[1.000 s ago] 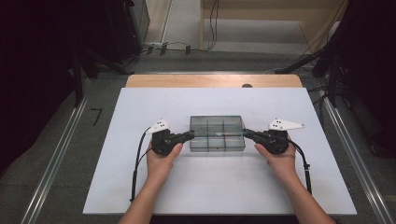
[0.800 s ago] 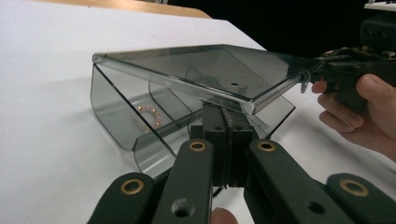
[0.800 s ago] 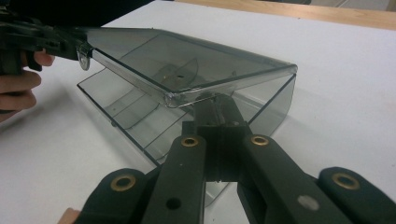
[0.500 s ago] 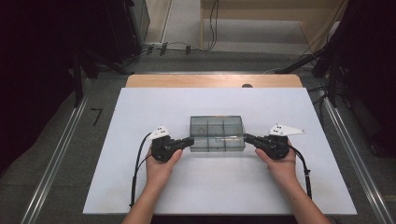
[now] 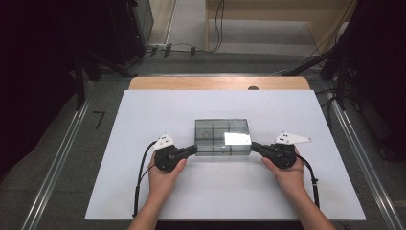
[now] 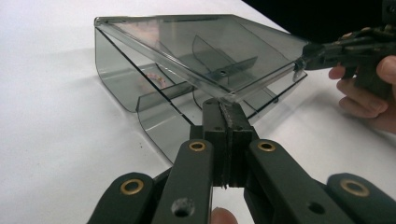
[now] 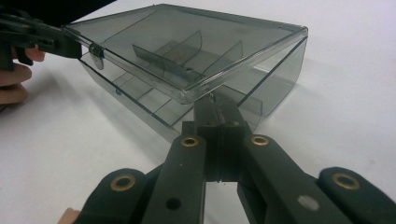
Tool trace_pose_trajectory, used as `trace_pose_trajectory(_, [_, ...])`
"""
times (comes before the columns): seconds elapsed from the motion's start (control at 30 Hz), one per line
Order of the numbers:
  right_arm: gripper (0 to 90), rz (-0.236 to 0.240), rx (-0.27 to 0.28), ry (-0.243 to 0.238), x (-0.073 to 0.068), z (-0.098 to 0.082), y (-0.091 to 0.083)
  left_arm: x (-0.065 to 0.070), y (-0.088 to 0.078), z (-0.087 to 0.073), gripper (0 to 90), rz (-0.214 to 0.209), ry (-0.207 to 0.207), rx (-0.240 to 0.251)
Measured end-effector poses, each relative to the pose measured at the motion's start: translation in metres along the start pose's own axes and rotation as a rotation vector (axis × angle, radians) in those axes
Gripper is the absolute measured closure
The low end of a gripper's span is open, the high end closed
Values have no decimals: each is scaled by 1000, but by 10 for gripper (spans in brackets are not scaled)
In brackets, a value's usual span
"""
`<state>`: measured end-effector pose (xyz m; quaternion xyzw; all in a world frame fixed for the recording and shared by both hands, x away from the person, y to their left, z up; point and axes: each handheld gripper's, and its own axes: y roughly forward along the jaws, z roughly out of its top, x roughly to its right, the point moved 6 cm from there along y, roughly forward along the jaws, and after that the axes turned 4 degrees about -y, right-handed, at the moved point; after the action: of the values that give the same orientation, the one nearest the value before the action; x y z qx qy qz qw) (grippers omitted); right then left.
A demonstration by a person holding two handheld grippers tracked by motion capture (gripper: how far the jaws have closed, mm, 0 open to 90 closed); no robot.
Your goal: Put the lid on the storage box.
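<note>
High view is showing the box (image 5: 222, 137) sitting at the middle of the white table (image 5: 143, 191), with the left gripper (image 5: 191, 149) touching its left end and the right gripper (image 5: 253, 145) touching its right end. Compared with a second ago, both hands are sitting lower and nearer the person, and the lid (image 5: 224, 130) is now catching a bright glare on its right part, which suggests it is tilting up.

Left gripper view is confirming this: the lid (image 6: 205, 51) is standing raised at its near edge above the divided tray (image 6: 154, 116), with a gap showing between them. The left jaws are pressed together, their tips reaching the lid's corner, and seem to be pinching its lip. Right gripper view is showing the same at the other end: the lid (image 7: 187, 51) is lifting clear of the tray (image 7: 261, 88), the right jaws closed together under its corner, probably gripping the rim.

Judging from this, the box is being opened, with the lid partly up and hinging on its far side.
</note>
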<state>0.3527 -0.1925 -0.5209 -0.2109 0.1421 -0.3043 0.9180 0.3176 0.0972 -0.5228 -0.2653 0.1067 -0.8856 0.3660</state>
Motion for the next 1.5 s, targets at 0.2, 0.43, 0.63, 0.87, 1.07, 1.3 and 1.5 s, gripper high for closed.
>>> trace_pose_trajectory(0.2, [879,-2,9,5,-2,0,-6,4,-11,-1,898,-15,-6,12])
trace_pose_trajectory(0.43, [876,-1,35,9,-5,2,-16,10,-25,1,897,-32,-2,35])
trace_pose_trajectory(0.63, [840,-18,47,-19,-9,3,-26,17,-42,3,806,-42,33,88])
trace_pose_trajectory(0.87, [642,-32,102,-37,-11,7,-40,17,-59,4,587,-13,74,135])
trace_pose_trajectory(1.07, [460,-40,133,-42,-12,9,-51,13,-70,3,308,28,86,147])
trace_pose_trajectory(1.3, [298,-51,155,-42,-11,9,-65,6,-87,2,120,50,94,157])
trace_pose_trajectory(1.5, [202,-73,163,-34,-4,4,-79,-2,-101,-2,49,56,81,169])
